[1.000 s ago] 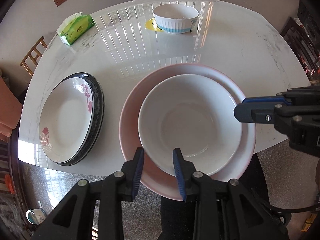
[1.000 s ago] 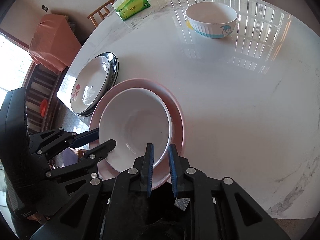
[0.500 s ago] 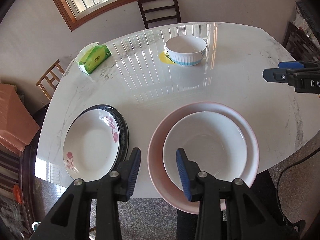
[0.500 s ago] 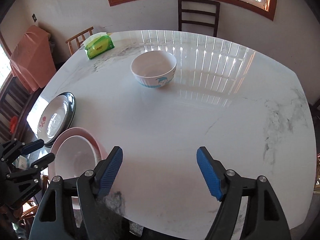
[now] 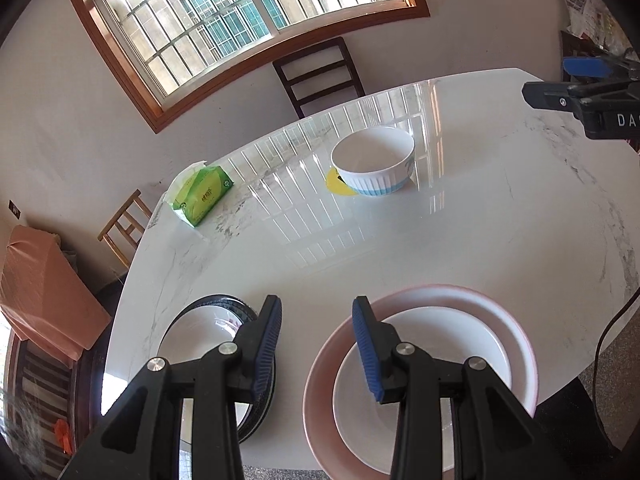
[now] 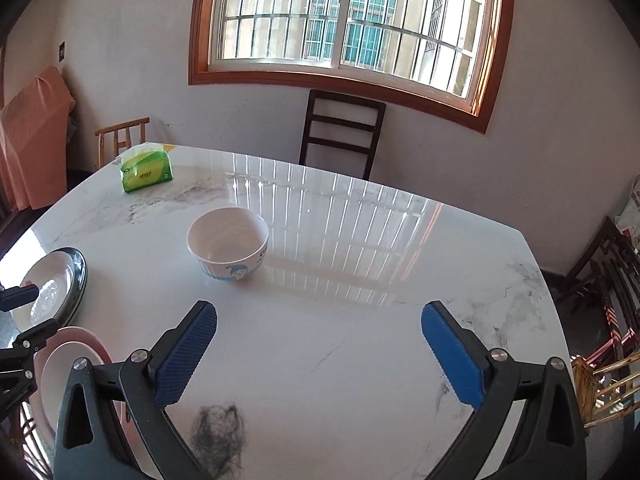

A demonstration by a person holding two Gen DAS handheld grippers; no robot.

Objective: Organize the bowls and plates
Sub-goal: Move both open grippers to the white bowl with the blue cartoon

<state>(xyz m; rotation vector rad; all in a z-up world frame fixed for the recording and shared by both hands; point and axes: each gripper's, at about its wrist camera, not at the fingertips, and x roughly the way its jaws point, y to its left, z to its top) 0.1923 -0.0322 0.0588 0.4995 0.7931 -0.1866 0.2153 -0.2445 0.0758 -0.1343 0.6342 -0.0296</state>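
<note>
The remaining loose item is the striped bowl, standing upright and alone near the table's centre, resting partly on a yellow disc. In the right wrist view it lies at about 11 o'clock from the right gripper, ahead of the jaws and left of their centreline, well apart from both fingertips. In the left wrist view it lies at about 1 o'clock from the left gripper, farther up the table. The right gripper appears the nearer of the two, judged from both views. Being round, the bowl has no long axis; a rim pinch from any side would serve, so the approach depends only on closing the gap and swinging left. Jaw condition: right gripper spread wide, holding nothing; left gripper spread moderately, holding nothing. Containers: the white bowl sits nested inside the pink plate at the near table edge, at about 4 o'clock from the left gripper; the bowl itself is empty. The flowered plate rests on a dark-rimmed plate at about 8 o'clock, just beside the pink stack. The striped bowl's interior shows nothing inside. A green tissue pack lies at the far left edge, clear of the likely approach path.
</note>
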